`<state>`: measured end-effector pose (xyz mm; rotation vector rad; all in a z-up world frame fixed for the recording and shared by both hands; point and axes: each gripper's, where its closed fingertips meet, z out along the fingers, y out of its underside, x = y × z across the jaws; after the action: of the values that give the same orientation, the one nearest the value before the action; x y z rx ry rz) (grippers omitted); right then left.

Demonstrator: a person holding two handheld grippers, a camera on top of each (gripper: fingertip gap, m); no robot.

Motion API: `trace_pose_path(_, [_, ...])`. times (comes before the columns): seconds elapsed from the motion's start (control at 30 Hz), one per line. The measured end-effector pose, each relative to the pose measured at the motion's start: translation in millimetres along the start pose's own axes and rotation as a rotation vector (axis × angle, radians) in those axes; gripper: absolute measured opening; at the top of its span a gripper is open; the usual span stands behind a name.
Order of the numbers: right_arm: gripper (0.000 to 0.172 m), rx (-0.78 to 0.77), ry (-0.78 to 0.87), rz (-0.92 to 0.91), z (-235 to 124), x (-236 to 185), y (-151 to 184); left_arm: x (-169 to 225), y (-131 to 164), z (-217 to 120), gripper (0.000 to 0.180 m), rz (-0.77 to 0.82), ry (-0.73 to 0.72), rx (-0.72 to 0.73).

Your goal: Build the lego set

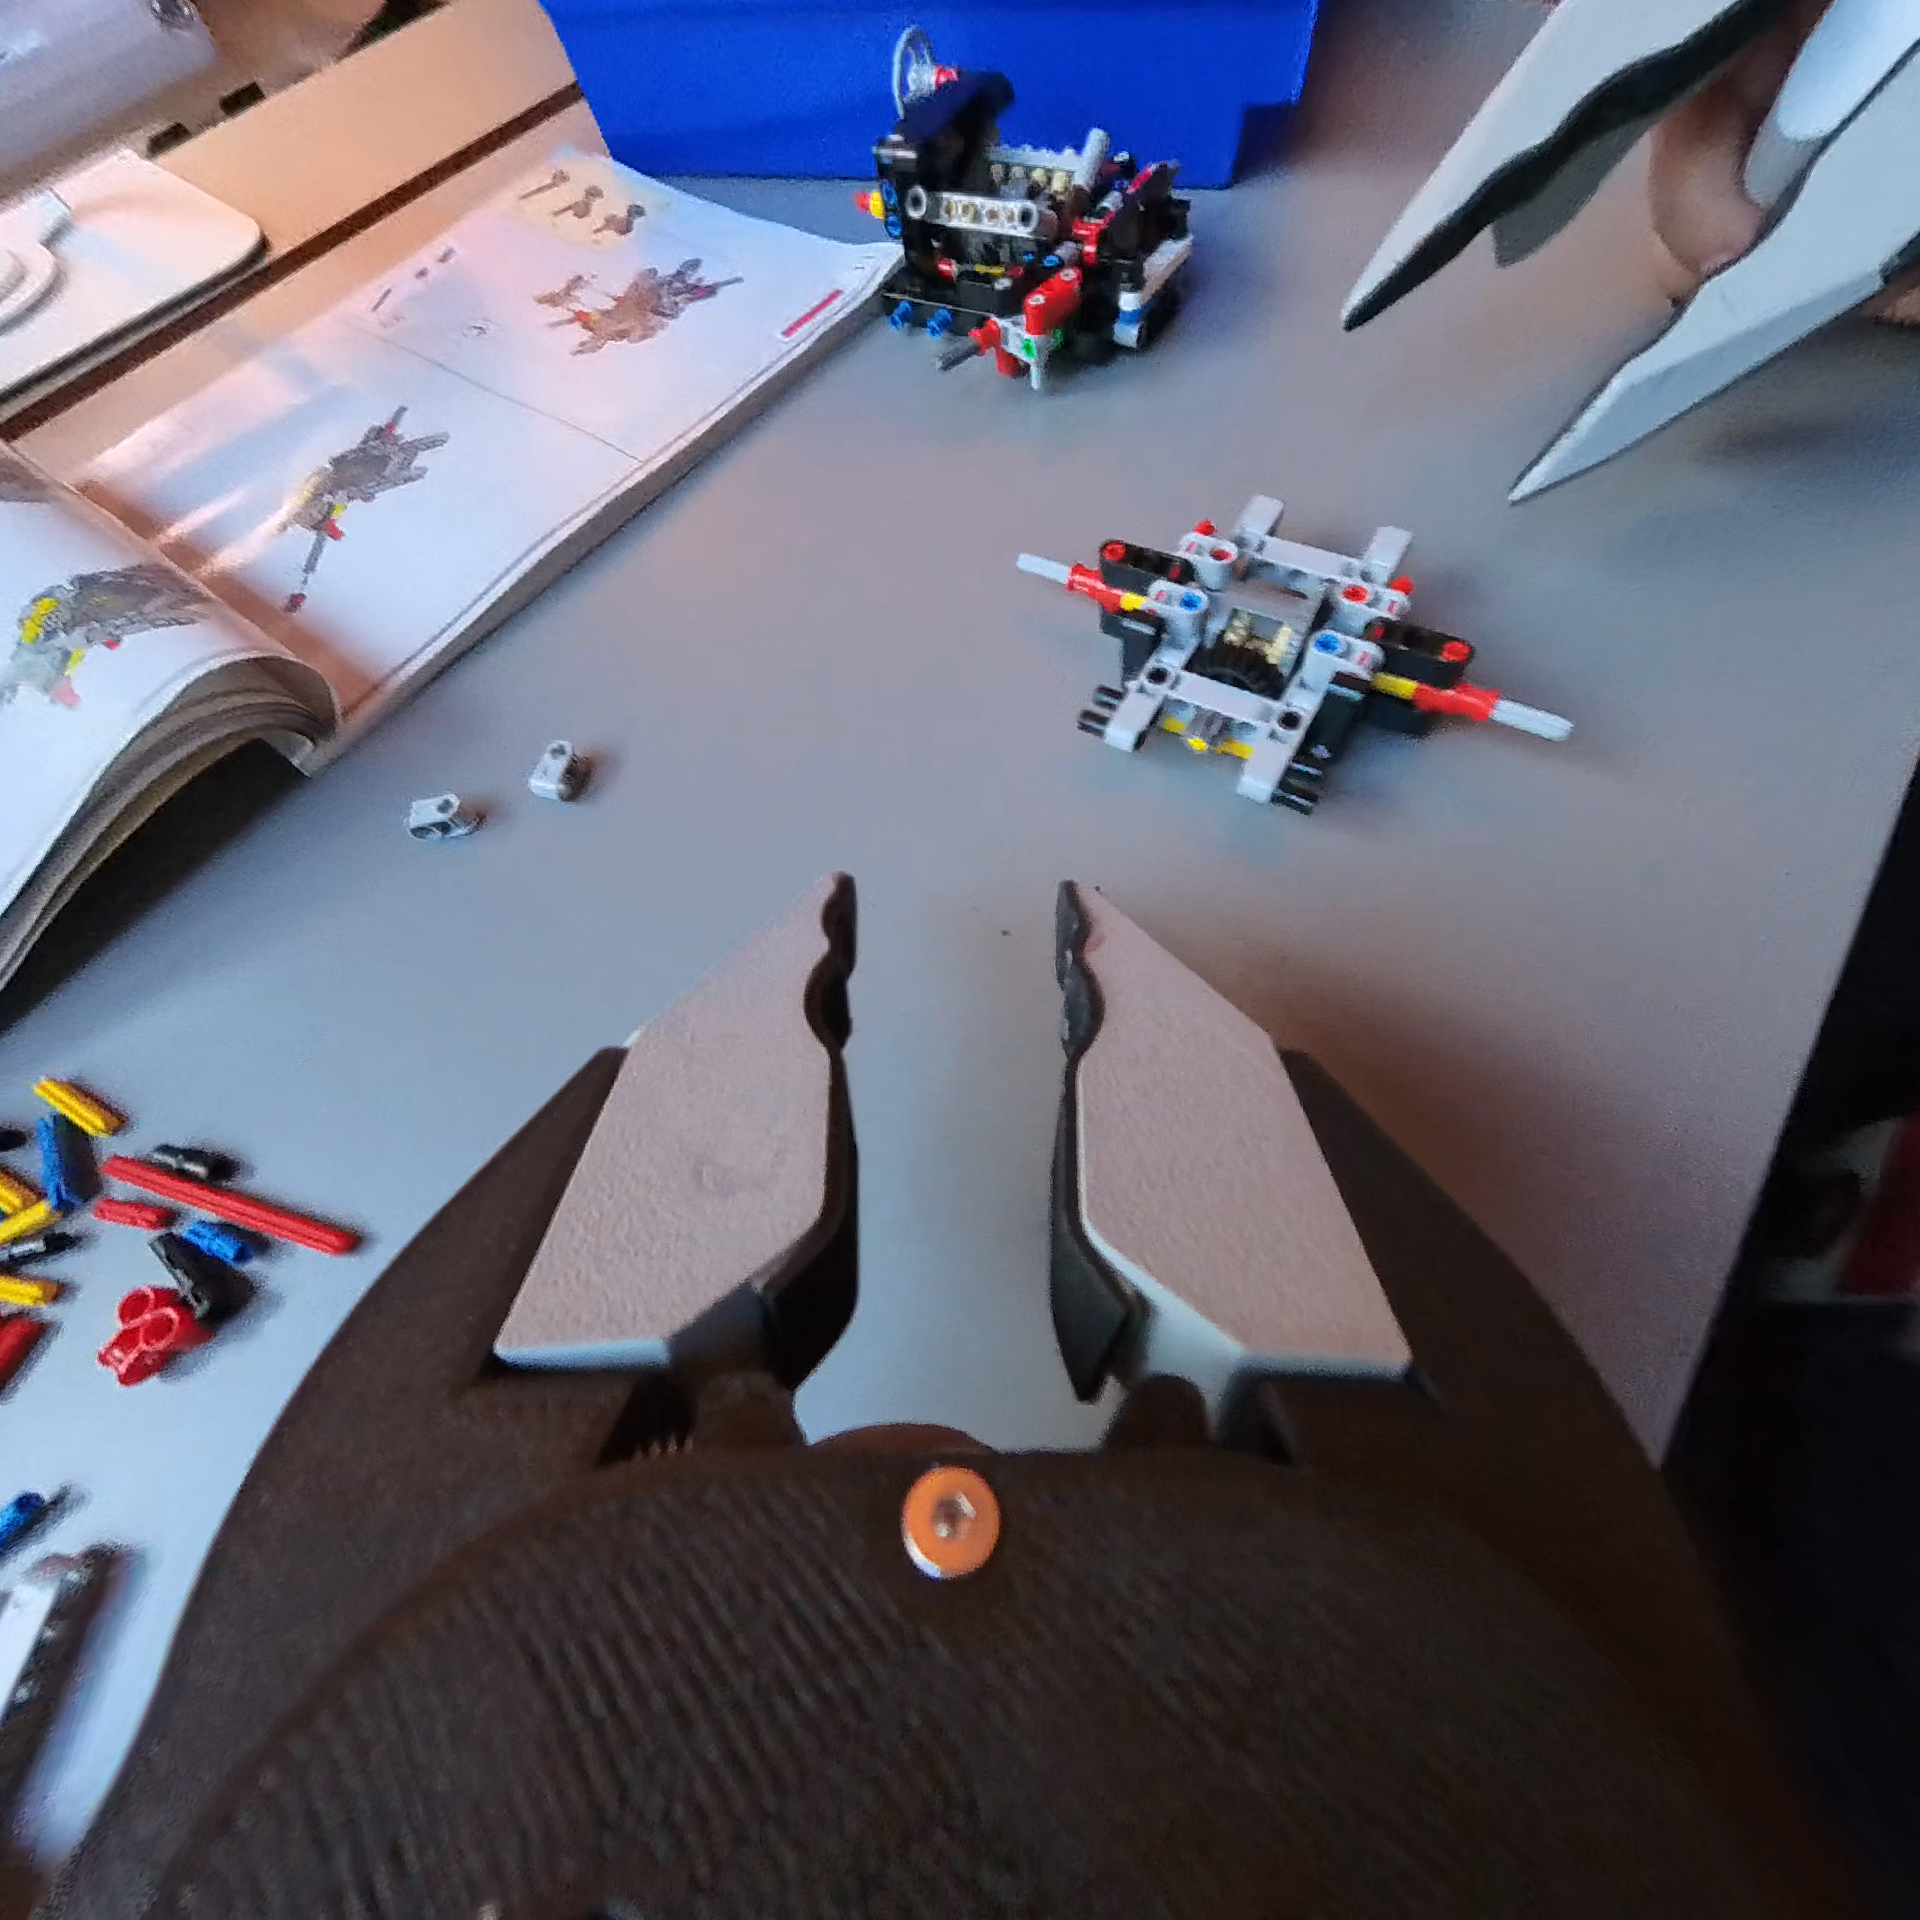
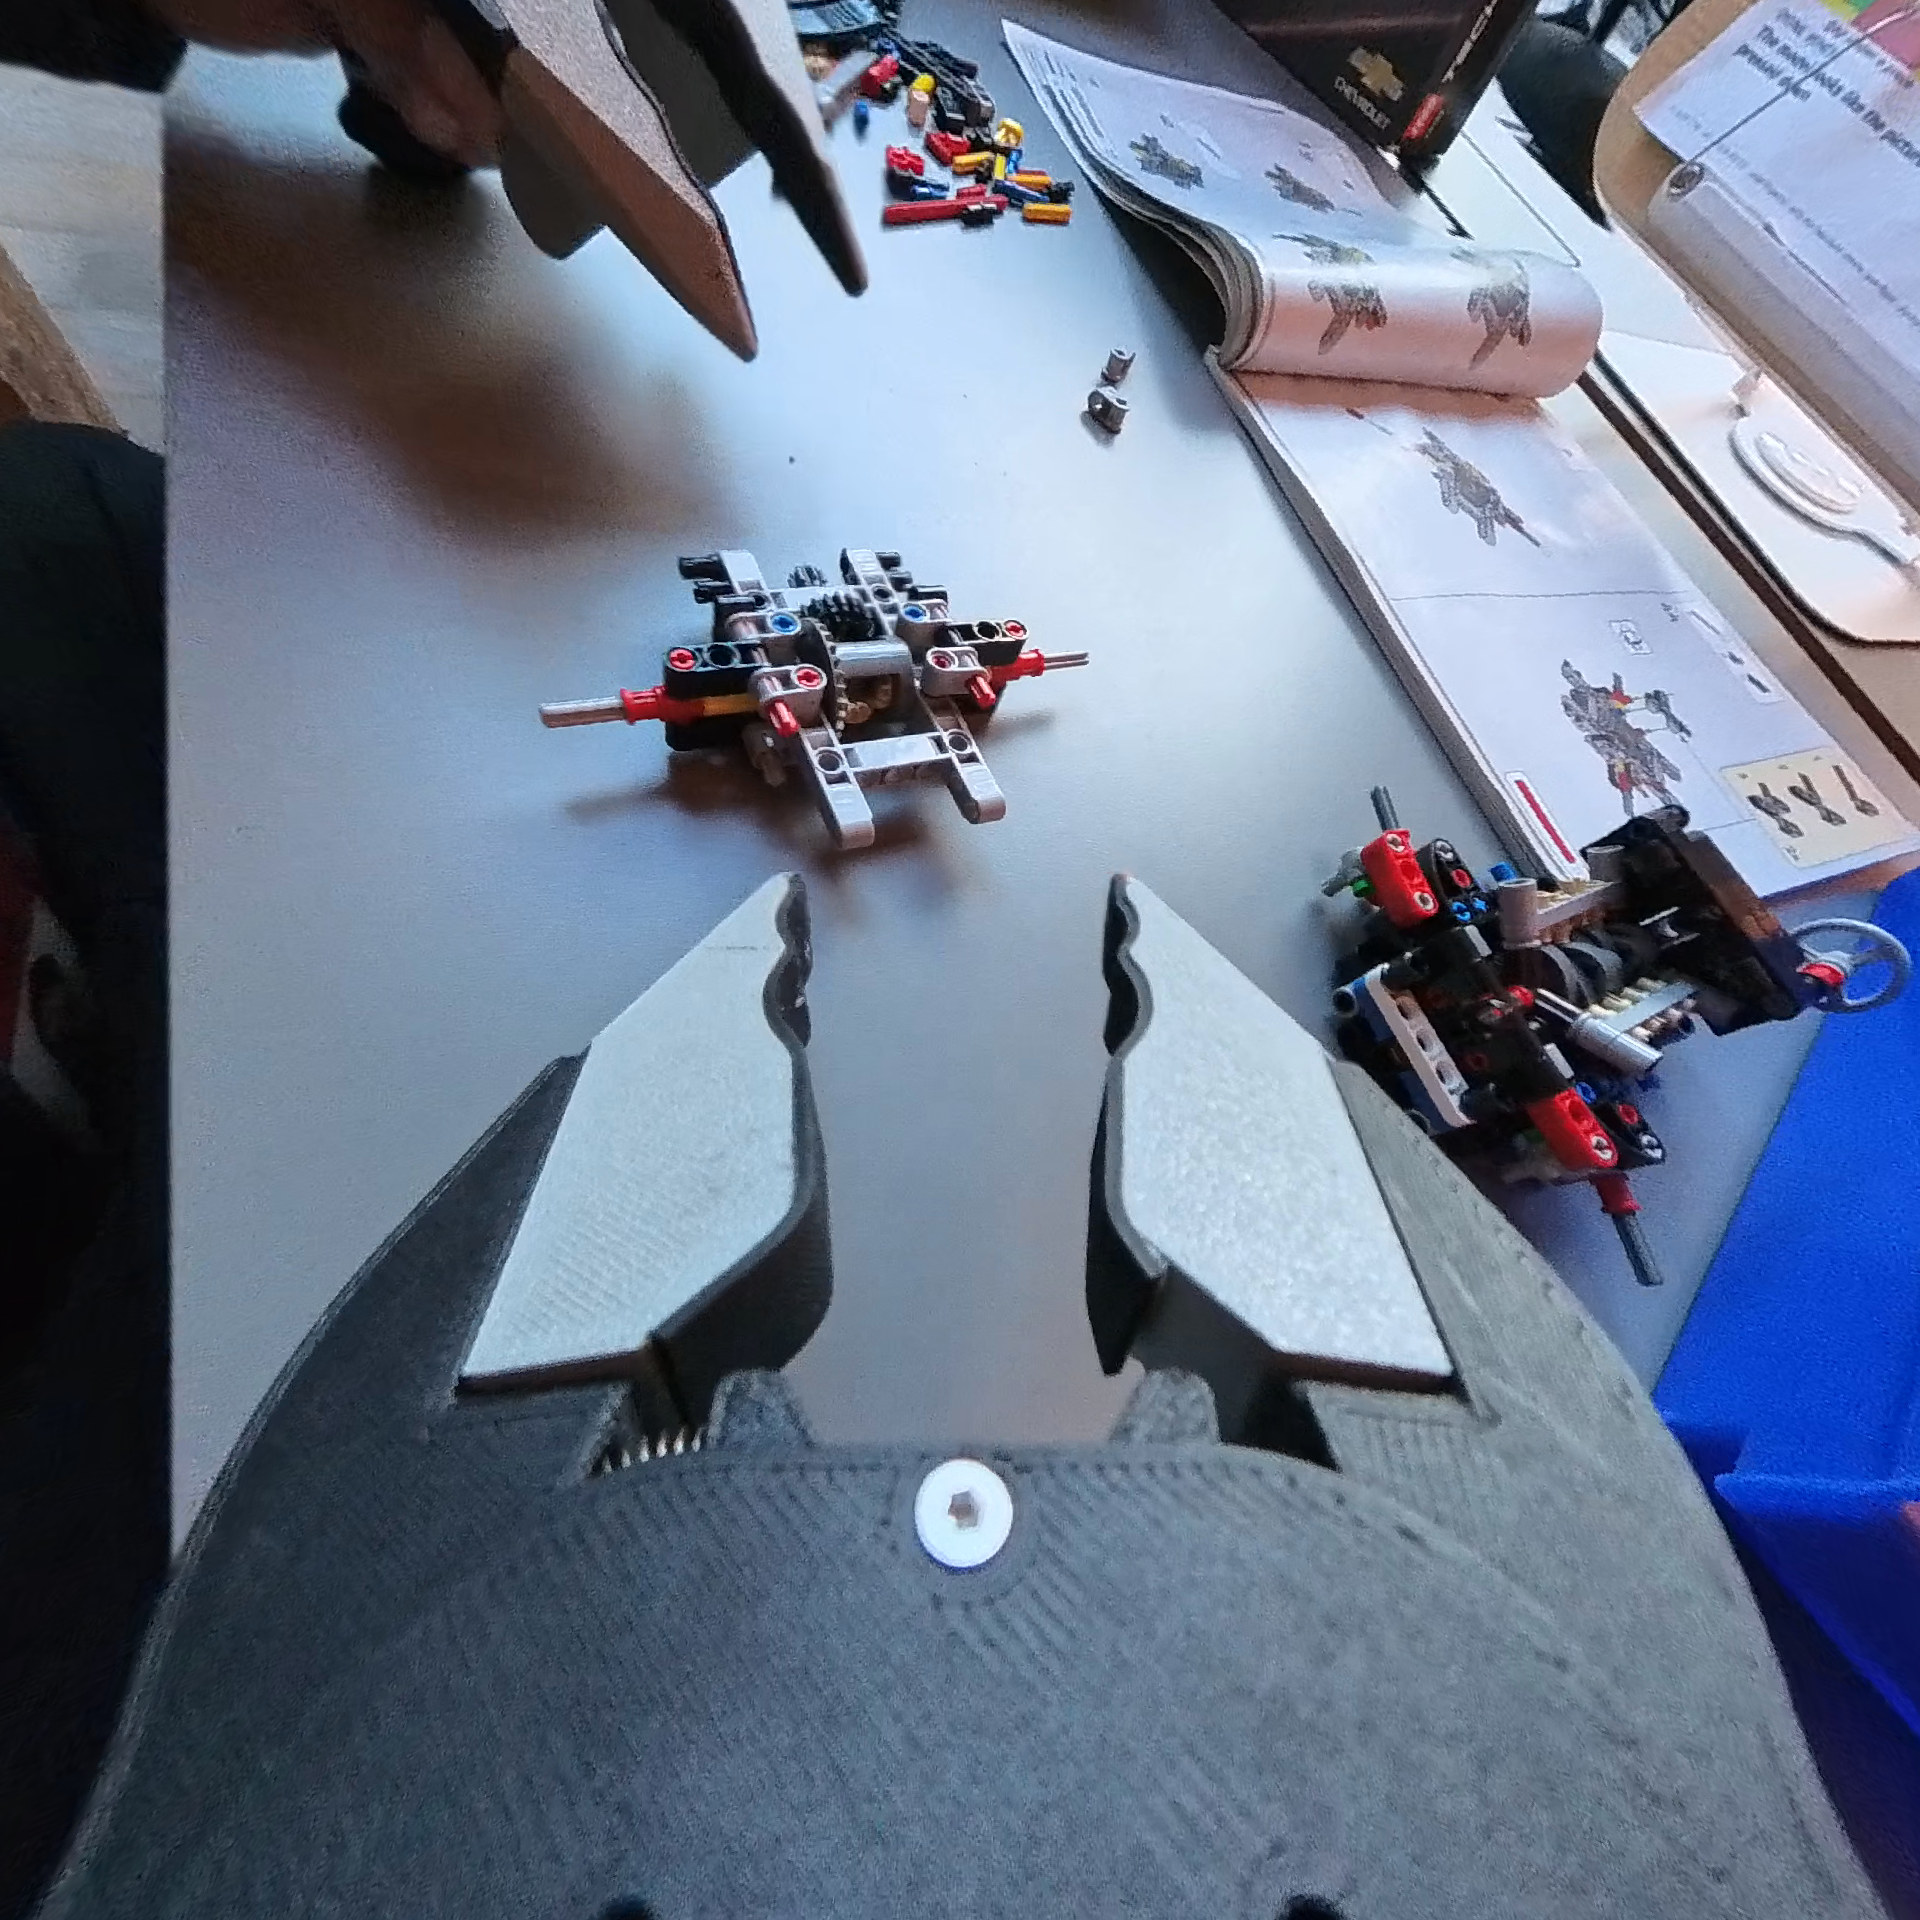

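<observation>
The left gripper [image 1: 956, 894] is hovering over bare grey table [image 1: 831, 644], jaws parted and gripping nothing. The right gripper [image 2: 956, 894] is likewise hanging apart and empty, nearest the flat grey-and-black brick frame [image 2: 831, 686] lying mid-table. Two small grey connectors [image 1: 499, 795] are sitting near the open instruction booklet [image 1: 416, 416] along the table's edge, with loose pieces [image 1: 135, 1247] beyond. A taller brick assembly [image 2: 1558, 997] is standing beside the blue bin [image 2: 1818, 1299].

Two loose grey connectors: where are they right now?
The grey connectors lie side by side on the table, just off the open manual, left of the flat axle frame.
</observation>
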<state>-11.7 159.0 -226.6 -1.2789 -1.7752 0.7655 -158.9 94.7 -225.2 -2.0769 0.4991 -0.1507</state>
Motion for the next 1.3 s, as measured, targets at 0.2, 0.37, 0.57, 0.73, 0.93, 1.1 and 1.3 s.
trace_pose_path(0.2, [0.054,0.002,0.018,0.026,1,9,1,-11,-19,6,0.037,0.125,0.013,0.105])
trace_pose_path(0.37, [0.054,0.004,0.015,0.051,2,15,2,2,-20,11,0.025,0.148,0.149,0.104])
trace_pose_path(0.57, [0.052,0.097,-0.029,0.142,-6,23,-8,-3,-33,9,0.018,0.155,0.141,0.195])
trace_pose_path(0.73, [0.052,0.176,-0.069,0.24,-13,33,-14,-3,-38,9,0.017,0.155,0.161,0.22])
trace_pose_path(0.93, [0.051,0.215,-0.109,0.292,-16,41,-16,-4,-43,12,0.01,0.166,0.185,0.242])
trace_pose_path(1.1, [0.05,0.24,-0.13,0.325,-17,46,-18,-9,-46,19,0.01,0.156,0.194,0.241])
trace_pose_path(1.3, [0.052,0.262,-0.104,0.326,-20,50,-19,-11,-47,21,0.01,0.155,0.184,0.238])
